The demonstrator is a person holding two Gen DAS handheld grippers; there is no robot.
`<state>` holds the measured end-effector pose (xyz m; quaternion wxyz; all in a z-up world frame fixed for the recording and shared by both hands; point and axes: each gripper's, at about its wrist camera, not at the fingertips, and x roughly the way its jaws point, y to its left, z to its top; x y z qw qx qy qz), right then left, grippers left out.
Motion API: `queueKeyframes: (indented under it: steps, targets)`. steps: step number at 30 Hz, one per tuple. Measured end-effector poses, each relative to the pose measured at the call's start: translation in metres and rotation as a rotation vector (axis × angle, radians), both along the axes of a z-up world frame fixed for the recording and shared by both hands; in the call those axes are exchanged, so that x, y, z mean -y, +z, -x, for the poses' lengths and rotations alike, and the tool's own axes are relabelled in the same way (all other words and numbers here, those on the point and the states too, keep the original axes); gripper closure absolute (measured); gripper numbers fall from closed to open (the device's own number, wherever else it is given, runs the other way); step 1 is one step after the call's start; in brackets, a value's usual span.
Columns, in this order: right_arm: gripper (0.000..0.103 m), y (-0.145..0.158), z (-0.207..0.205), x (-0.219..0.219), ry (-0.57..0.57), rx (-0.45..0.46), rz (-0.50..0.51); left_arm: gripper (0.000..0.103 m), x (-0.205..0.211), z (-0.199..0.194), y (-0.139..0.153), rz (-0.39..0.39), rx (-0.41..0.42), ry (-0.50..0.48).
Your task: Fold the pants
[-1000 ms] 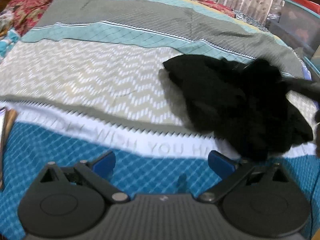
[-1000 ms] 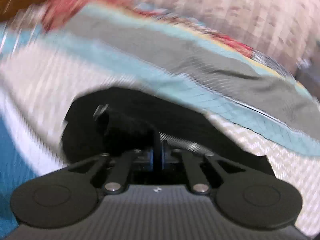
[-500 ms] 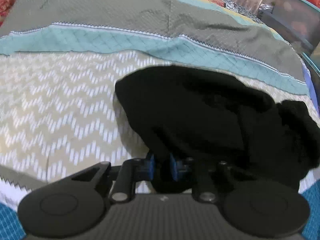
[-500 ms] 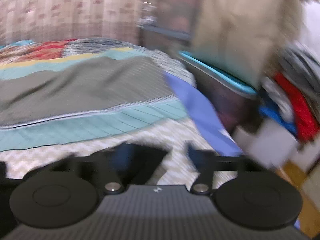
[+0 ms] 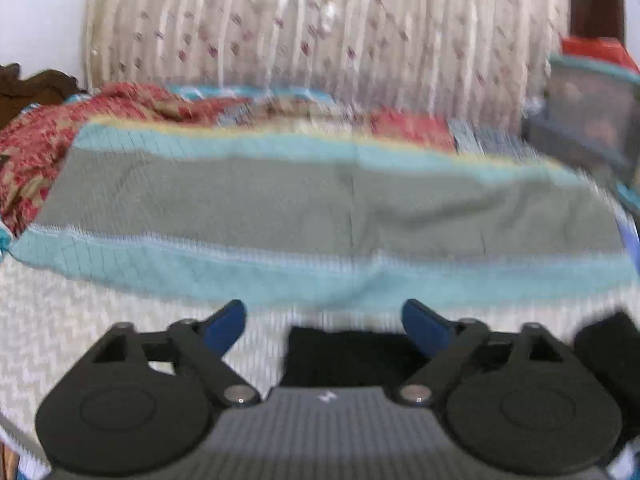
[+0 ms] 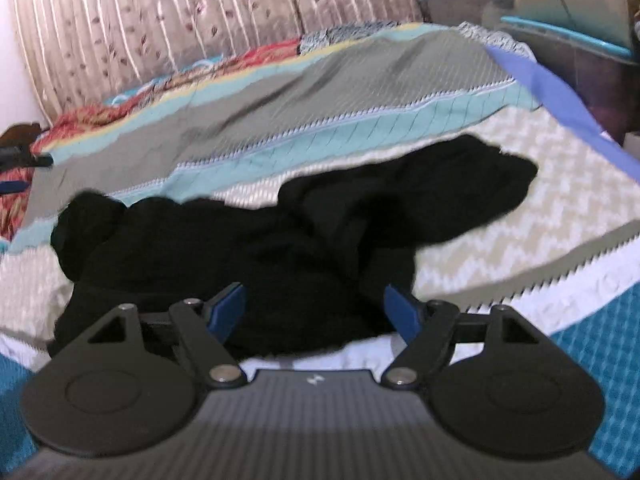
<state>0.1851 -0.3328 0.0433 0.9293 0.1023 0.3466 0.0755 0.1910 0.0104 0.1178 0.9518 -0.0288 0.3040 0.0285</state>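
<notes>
Black pants [image 6: 304, 232] lie crumpled in a heap on the striped bedspread [image 6: 320, 92], spread from left to right in the right wrist view. My right gripper [image 6: 316, 308] is open just above the near edge of the heap, holding nothing. My left gripper [image 5: 324, 320] is open and empty; a small part of the black pants [image 5: 348, 356] shows low between its fingers and another bit at the far right edge. The left wrist view is blurred.
A patterned curtain [image 5: 320, 32] hangs behind the bed. Red patterned bedding [image 5: 36, 148] lies at the far left. Plastic storage boxes [image 5: 588, 128] stand at the right of the bed, also seen in the right wrist view [image 6: 560, 36].
My left gripper was shut on the pants half a second ago; it has opened, let go and tilted up. My right gripper swung back to face the pants and is open.
</notes>
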Motion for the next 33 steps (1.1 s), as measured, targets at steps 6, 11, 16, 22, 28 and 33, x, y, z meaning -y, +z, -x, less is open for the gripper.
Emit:
queueKeyframes:
  steps: [6,11,16,22,28,33]
  targets:
    - [0.025,-0.001,-0.012,0.01,-0.073,0.029,0.009,0.047,-0.027,0.046,-0.075,0.225,-0.268,-0.01]
    - [0.025,-0.009,-0.008,0.015,-0.077,0.016,-0.048,0.047,-0.038,0.049,-0.119,0.536,-0.427,-0.05]
    - [0.025,-0.022,0.012,0.001,-0.055,-0.011,-0.085,0.048,-0.019,0.019,-0.146,0.633,-0.491,-0.07]
    - [0.025,-0.032,0.029,-0.018,-0.047,-0.056,-0.14,0.088,0.0,0.025,-0.125,0.579,-0.427,-0.064]
    - [0.025,-0.02,0.049,-0.045,0.009,-0.058,-0.13,0.089,-0.021,0.107,-0.065,0.427,-0.185,-0.089]
    - [0.025,-0.006,0.065,-0.059,0.049,-0.043,-0.144,0.089,-0.067,0.2,-0.031,0.37,-0.019,-0.023]
